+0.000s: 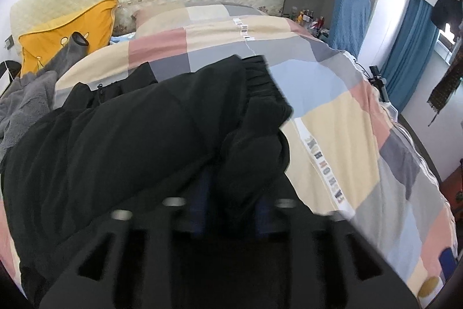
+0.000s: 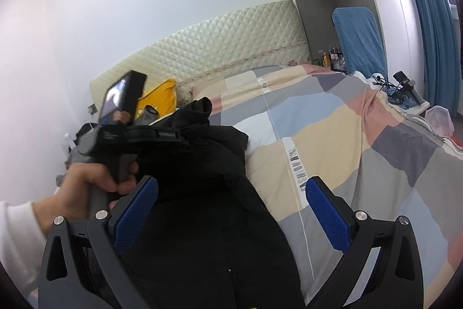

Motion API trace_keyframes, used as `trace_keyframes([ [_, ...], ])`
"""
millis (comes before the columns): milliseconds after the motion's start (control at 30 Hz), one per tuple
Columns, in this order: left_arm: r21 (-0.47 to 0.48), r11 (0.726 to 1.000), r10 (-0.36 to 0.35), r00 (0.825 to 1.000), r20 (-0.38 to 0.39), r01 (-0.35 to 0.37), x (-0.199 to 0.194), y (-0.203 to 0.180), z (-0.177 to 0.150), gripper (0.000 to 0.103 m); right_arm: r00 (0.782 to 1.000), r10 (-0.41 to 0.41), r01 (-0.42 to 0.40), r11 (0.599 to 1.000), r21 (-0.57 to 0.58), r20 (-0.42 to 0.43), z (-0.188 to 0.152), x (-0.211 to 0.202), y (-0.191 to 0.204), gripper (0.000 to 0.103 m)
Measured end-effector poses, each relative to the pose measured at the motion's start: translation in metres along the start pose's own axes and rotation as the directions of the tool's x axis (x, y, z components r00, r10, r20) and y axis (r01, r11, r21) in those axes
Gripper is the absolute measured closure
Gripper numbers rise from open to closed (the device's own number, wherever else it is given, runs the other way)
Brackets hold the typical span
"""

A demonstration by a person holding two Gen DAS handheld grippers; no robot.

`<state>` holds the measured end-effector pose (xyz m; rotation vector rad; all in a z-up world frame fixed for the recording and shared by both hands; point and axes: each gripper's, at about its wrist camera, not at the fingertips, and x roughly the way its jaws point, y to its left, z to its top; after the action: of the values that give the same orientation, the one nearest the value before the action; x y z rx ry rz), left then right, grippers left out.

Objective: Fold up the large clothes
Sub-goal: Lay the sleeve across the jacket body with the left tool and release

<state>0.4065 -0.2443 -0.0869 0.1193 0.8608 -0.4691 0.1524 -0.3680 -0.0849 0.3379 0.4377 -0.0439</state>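
On the patchwork bed, our left gripper pinches a fold of the black coat, lifting it. From the right side, our right gripper hangs wide open over the coat. We think we are mid-fold; next we lay it flat.

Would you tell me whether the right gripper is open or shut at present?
Open: the right gripper has its blue pads wide apart above the black jacket, gripping nothing.

left hand-held gripper blurred, fingertips cloth-hidden
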Motion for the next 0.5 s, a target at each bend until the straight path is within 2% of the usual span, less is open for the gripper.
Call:
trace_keyframes([
  [67, 0.016, 1.0, -0.001, 0.999, 0.05, 0.0, -0.017, -0.003, -0.004, 0.015, 1.0, -0.004, 0.004, 1.0, -0.009, 0.0, -0.001, 0.0, 0.003, 0.001],
  [100, 0.031, 1.0, 0.001, 0.996, 0.091, -0.004, -0.028, -0.005, -0.006, 0.015, 1.0, -0.004, 0.004, 1.0, -0.014, 0.001, -0.001, 0.0, 0.004, 0.001],
  [267, 0.013, 1.0, -0.003, 0.991, 0.13, 0.001, -0.064, 0.005, -0.008, 0.015, 1.0, 0.005, -0.004, 0.999, -0.044, 0.01, -0.002, -0.002, 0.012, 0.001],
  [433, -0.004, 0.999, 0.047, 0.982, 0.181, -0.047, -0.105, 0.035, -0.011, 0.015, 1.0, 0.025, -0.024, 0.998, -0.062, 0.018, 0.0, -0.003, 0.023, 0.001],
  [500, -0.015, 0.998, 0.063, 0.978, 0.2, -0.062, -0.124, 0.052, -0.013, 0.015, 0.998, 0.062, -0.062, 0.997, -0.053, 0.002, 0.002, -0.001, 0.029, 0.001],
])
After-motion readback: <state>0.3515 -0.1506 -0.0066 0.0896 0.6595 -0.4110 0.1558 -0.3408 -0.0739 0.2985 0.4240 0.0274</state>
